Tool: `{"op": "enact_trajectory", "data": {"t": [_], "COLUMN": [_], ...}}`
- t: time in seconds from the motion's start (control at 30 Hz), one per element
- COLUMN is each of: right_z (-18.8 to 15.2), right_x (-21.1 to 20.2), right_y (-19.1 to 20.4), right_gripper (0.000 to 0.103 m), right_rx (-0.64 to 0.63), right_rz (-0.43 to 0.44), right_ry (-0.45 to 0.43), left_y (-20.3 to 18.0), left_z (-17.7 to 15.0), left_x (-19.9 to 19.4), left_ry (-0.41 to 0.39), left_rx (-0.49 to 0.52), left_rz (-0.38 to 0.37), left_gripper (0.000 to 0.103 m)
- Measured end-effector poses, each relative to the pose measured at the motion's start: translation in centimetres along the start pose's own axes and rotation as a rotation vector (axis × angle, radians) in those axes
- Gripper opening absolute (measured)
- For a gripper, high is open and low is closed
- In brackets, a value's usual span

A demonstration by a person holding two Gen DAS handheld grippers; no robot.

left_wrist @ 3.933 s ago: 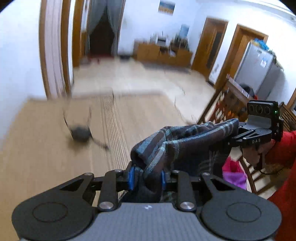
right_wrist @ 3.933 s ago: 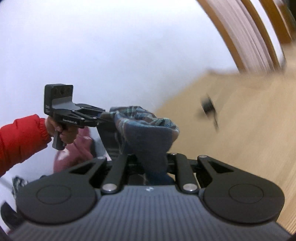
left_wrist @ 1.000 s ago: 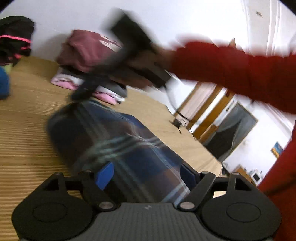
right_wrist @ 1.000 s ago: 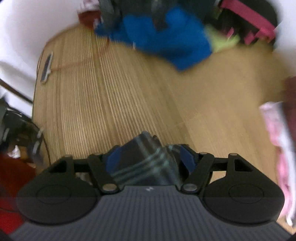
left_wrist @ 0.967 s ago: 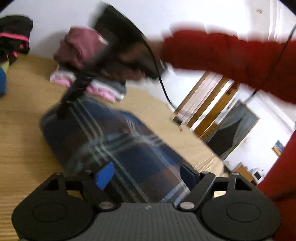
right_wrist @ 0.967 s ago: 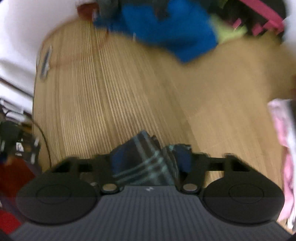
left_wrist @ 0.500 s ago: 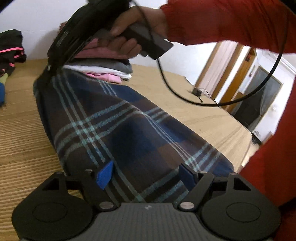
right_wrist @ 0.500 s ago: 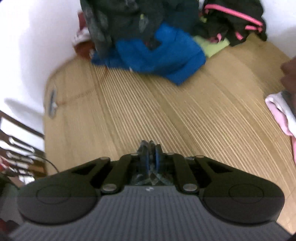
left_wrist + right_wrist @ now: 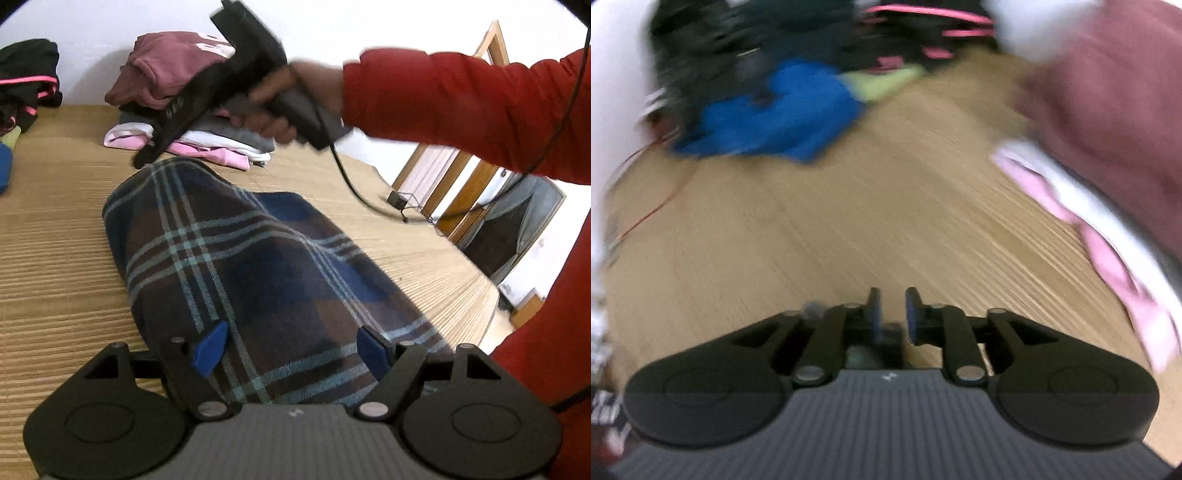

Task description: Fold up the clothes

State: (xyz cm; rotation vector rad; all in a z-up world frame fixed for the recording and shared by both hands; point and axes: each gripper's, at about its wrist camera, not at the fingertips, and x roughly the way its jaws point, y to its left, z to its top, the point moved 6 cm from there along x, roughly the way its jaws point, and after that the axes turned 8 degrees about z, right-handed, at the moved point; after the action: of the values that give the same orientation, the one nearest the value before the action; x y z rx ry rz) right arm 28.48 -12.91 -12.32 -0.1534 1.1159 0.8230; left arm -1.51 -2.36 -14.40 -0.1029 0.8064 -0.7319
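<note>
A dark blue and brown plaid garment [image 9: 240,258] lies folded on the bamboo mat [image 9: 55,240]. Its near end sits between the blue pads [image 9: 208,349] of my left gripper [image 9: 291,350], which stands wide open above it. My right gripper [image 9: 144,160], held by a hand in a red sleeve [image 9: 443,103], hovers tip-down just past the garment's far edge, apart from the cloth. The blurred right wrist view shows my right gripper [image 9: 892,314] with a narrow gap between its pads and nothing in it.
A stack of folded clothes [image 9: 184,122] with a maroon top stands behind the garment, at the right in the right wrist view [image 9: 1108,129]. Unfolded black [image 9: 26,81] and blue clothes [image 9: 783,114] lie at the far left. A cable [image 9: 354,184] hangs from the right gripper.
My right gripper let go of the plaid corner it was shut on and rose off the far edge. The garment now lies flat. My left gripper stayed open.
</note>
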Motion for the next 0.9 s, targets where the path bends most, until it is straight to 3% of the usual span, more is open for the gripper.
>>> {"op": "enact_trajectory", "data": {"t": [0.03,0.07,0.1,0.23,0.27,0.3,0.33,0.37,0.4,0.5,0.63,0.8,0.83,0.9], "right_z": [0.8,1.6,2.1,0.9,0.2,-0.6,-0.9,-1.2,-1.3,-1.4,-3.5,-9.0,-10.6,-13.1], "right_x": [0.0,0.3,1.0,6.1,7.3,8.4,8.4,8.4,7.9,5.9,2.9,-2.5,-3.5,-5.3], "right_y": [0.7,1.5,2.3,3.2,3.2,3.1,3.3,3.6,3.7,2.6,-2.6,-10.7,-11.8,-12.5], "right_gripper": [0.048,0.076,0.096,0.097,0.095,0.087,0.086,0.071,0.044,0.027,0.023,0.02,0.02,0.02], "right_rx": [-0.038,-0.057,-0.067,-0.172,-0.198,-0.224,-0.271,-0.319,-0.316,-0.228,0.092,0.666,0.736,0.76], "right_rz": [0.055,0.122,0.202,0.144,0.119,0.094,0.086,0.078,0.089,0.084,-0.012,-0.025,-0.017,-0.037], "right_ry": [0.045,0.092,0.162,0.469,0.528,0.588,0.588,0.583,0.566,0.472,0.288,-0.028,-0.078,-0.128], "left_y": [0.3,1.0,1.8,3.8,3.8,3.5,3.0,2.6,2.1,0.1,-2.0,-2.0,-1.6,-0.8], "left_z": [0.4,1.1,1.5,1.9,1.6,1.1,0.4,-0.2,-0.7,-1.9,-1.5,-0.8,-0.7,-0.5], "left_x": [-0.6,-1.2,-1.9,-4.6,-5.2,-5.4,-5.4,-5.1,-4.4,-2.0,-0.1,0.8,0.7,0.4], "left_ry": [-0.007,-0.028,-0.052,-0.142,-0.163,-0.172,-0.178,-0.178,-0.166,-0.116,-0.118,-0.088,-0.099,-0.121], "left_rx": [-0.02,-0.067,-0.119,-0.268,-0.286,-0.305,-0.332,-0.356,-0.37,-0.379,-0.34,-0.358,-0.403,-0.495], "left_rz": [-0.021,-0.047,-0.039,0.005,0.019,0.023,0.025,0.029,0.038,0.036,0.038,0.037,0.052,0.083], "left_gripper": [0.077,0.075,0.075,0.075,0.075,0.075,0.075,0.075,0.076,0.079,0.081,0.08,0.08,0.081]}}
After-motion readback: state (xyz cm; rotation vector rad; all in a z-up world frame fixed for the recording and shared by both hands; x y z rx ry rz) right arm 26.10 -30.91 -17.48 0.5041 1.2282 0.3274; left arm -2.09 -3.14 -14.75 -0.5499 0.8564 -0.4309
